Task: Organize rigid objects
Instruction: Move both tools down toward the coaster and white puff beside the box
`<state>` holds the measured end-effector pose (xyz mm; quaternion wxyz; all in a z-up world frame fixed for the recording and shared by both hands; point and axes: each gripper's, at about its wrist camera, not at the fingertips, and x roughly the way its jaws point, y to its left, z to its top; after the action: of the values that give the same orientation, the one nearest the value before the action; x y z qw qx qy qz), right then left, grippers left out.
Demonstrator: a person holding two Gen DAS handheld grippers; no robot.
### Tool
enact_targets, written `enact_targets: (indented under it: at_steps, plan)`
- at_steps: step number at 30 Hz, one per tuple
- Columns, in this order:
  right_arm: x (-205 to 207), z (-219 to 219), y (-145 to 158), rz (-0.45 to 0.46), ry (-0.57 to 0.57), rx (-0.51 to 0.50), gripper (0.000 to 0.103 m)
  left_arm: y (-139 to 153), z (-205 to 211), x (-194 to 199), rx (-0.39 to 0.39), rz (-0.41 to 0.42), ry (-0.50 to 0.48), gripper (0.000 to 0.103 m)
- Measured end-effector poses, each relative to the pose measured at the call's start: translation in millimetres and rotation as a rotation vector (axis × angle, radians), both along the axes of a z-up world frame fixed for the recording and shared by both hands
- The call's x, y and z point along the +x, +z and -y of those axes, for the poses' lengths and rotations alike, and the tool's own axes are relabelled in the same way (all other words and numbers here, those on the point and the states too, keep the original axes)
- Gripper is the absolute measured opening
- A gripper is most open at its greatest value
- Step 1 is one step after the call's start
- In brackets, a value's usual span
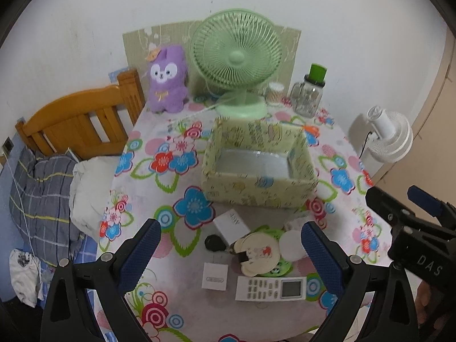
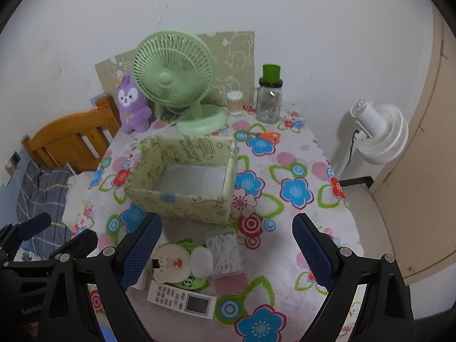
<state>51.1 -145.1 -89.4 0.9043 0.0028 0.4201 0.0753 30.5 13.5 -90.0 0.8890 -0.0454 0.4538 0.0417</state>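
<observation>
I hold the left gripper (image 1: 228, 253) spread wide above the near table edge, nothing between its pads. The right gripper (image 2: 226, 253) is likewise spread and holds nothing.

Left to right, ahead of the left gripper:
- A bed (image 1: 42, 188) with wooden headboard lies far left, off the table (image 1: 176, 299).
- A small white card box (image 1: 215, 276) lies just inside the left finger.
- A black fob (image 1: 214, 242) and a white box (image 1: 234, 224) sit beyond it.
- A cream round case (image 1: 258, 252) rests on a green disc (image 1: 280, 268), touching it.
- A remote (image 1: 270, 288) lies nearest, below the case.
- A white pad (image 1: 290, 246) sits just beside the right finger.

Ahead of the right gripper, a clear box (image 2: 225, 252) lies right of the pad.

The bin (image 1: 259, 162), open-topped, stands beyond the cluster, straight ahead. Behind it stand a plush (image 1: 168, 81), a green fan (image 1: 236, 59), a swab tub (image 1: 275, 94) and a jar (image 1: 309, 97). Scissors (image 2: 266, 136) lie right of the bin. A white fan (image 2: 376, 134) stands off the table, far right.
</observation>
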Motion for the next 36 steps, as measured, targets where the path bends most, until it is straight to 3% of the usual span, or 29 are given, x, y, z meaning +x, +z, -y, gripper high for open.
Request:
enact_targets:
  at_steps: [13,36]
  plan:
    - [11.0,-8.8,-55.5,-0.061,0.027,-0.007,0.094,-50.5,-8.5,11.9,-0.006,-0.050,0.019,0.100]
    - [34.0,-4.3,-125.9,-0.173,0.036,-0.067,0.094,-131.9,22.6,33.5,-0.001,-0.160,-0.105,0.100]
